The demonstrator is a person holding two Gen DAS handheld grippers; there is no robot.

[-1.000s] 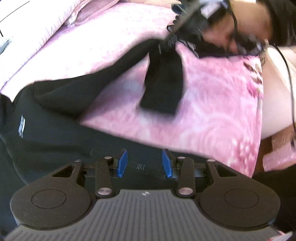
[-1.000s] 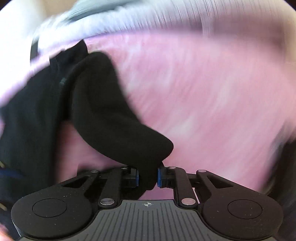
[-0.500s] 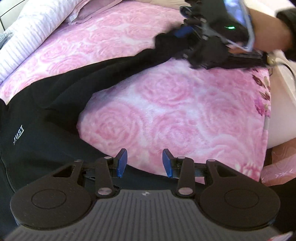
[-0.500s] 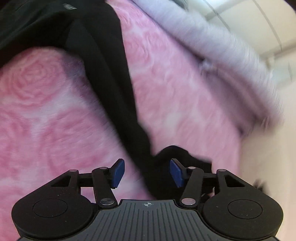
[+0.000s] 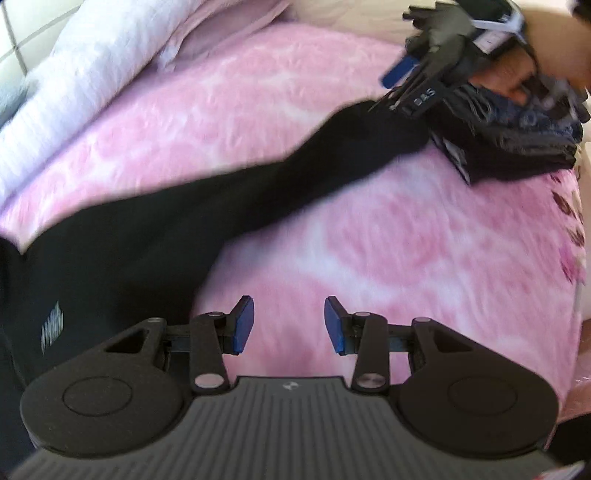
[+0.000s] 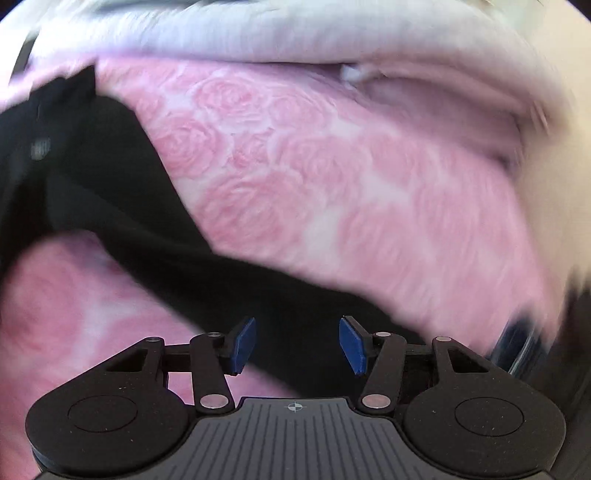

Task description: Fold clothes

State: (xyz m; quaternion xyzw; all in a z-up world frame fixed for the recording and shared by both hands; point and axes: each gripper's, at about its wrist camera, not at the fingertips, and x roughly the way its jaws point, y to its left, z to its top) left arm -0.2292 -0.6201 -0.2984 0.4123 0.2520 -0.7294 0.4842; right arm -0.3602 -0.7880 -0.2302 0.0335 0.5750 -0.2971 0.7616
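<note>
A black garment (image 5: 122, 258) lies on a pink rose-patterned bedspread (image 5: 388, 251), with one long sleeve (image 5: 295, 177) stretched out toward the far right. My left gripper (image 5: 289, 325) is open over the pink cover, just right of the garment's body, holding nothing. In the left wrist view the right gripper (image 5: 410, 70) hovers just above the sleeve's end, held by a hand. In the right wrist view my right gripper (image 6: 297, 345) is open, and the black sleeve (image 6: 229, 273) runs under and between its fingers without being pinched.
A pale lilac quilt (image 5: 92, 74) and pillows (image 6: 295, 33) are piled along the far edge of the bed. A dark folded cloth (image 5: 517, 147) lies by the sleeve's end. The bed's right edge (image 5: 576, 258) drops off beside a white surface.
The right gripper held the sleeve a second ago, laid it out straight to the right, and has opened and let it go. My left gripper shifted right off the garment onto the pink cover.
</note>
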